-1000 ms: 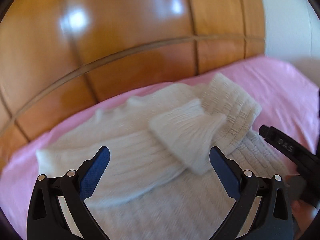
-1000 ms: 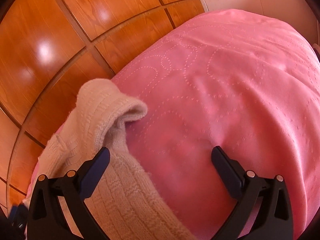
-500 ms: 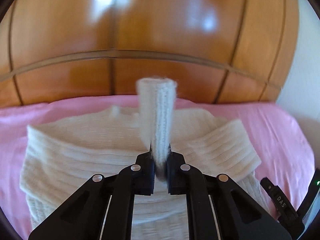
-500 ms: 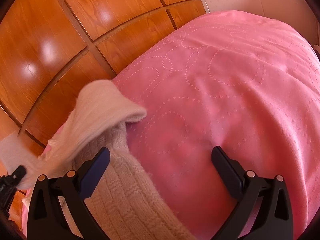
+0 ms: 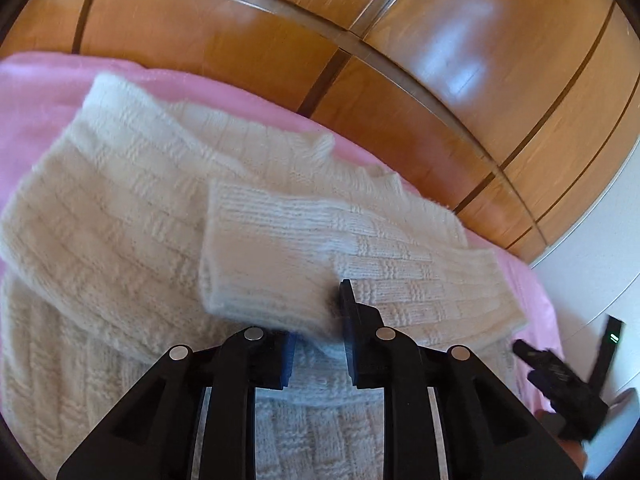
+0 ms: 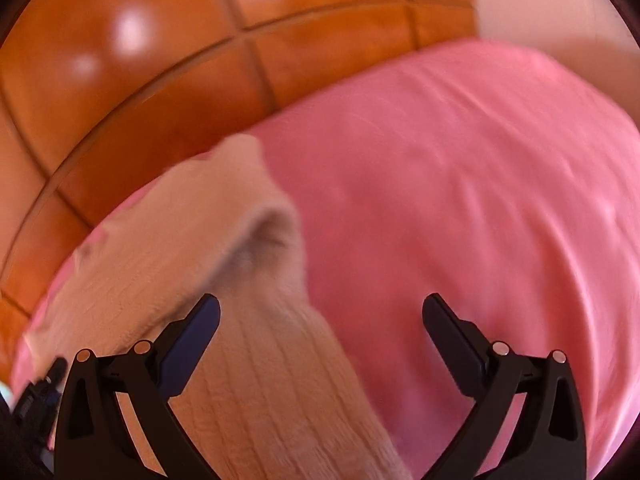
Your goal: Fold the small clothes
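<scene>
Cream knitted sweater [image 5: 120, 240] lay spread on a pink quilted bedspread [image 6: 460, 200], close against a glossy wooden headboard [image 5: 400, 60] of panelled squares.

Left tongs [image 5: 318, 344]: jaws narrow but not fully together. They had just been easing apart after a tight pinch. A sleeve cuff [image 5: 272, 272] of the sweater sat between them, folded across the body of the garment. The right-hand finger [image 5: 352, 320] lay against the knit; the left pad was mostly hidden under the cuff, so whether the pads pressed on the wool I could not tell. The sleeve ran from the jaws out to the right, lying flat over the sweater's chest, its ribbed end near the bedspread edge.

Right tongs [image 6: 320, 328]: jaws spread wide, nothing between the pads. They hovered over the sweater's right edge, where a folded hump of knit [image 6: 256, 232] rose just ahead of the left finger [image 6: 196, 328]. The right finger stood over bare pink bedspread. This view was blurred.

The right tool [image 5: 560, 380] showed at the far lower right of the left view, dark and smeared, with a small green light.
</scene>
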{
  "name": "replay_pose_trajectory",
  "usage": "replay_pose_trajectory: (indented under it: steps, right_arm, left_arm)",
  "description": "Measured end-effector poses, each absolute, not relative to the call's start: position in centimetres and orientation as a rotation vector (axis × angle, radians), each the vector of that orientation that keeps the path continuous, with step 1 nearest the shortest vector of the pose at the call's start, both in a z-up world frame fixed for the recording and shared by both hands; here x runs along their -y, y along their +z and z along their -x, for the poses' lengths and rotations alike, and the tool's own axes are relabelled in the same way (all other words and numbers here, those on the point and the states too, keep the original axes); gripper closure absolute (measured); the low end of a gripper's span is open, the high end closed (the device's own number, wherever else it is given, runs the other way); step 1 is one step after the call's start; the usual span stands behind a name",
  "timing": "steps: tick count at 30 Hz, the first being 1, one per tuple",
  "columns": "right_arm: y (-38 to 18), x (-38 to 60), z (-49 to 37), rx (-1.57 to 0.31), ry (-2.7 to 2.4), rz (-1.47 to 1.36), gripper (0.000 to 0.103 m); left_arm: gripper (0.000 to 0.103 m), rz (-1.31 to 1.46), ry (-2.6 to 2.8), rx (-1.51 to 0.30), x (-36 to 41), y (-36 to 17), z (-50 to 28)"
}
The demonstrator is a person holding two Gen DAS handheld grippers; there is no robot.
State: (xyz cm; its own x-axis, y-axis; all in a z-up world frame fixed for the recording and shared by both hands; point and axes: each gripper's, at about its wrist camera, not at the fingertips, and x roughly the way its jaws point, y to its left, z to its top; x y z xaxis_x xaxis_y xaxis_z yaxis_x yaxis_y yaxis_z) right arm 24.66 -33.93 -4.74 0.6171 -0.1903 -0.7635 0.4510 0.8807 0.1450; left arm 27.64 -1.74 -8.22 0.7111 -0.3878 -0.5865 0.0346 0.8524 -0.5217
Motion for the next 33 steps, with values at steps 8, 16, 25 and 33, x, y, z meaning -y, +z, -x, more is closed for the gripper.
replay_pose_trajectory:
  steps: [8,16,25,33]
  right_arm:
    - [-6.2,36.2,-29.1,-0.897,-0.456,-0.312,0.002]
    - [-7.6,42.4,-24.3,-0.791,-0.706,-0.603,0.002]
    - [-6.1,38.3,-25.7,-0.851,-0.466,-0.378,0.002]
    - [-5.7,39.1,-28.0,-0.815,-0.603,-0.367,0.002]
  left_arm:
    - [0.081,0.591,-0.291,-0.732,0.0,-8.7,-27.1]
    - [0.078,0.561,-0.295,-0.741,0.5,-8.7,-28.0]
    - [0.058,0.585,-0.331,-0.692,0.2,-8.2,-27.1]
    - [0.058,0.589,-0.332,-0.699,0.1,-8.3,-27.1]
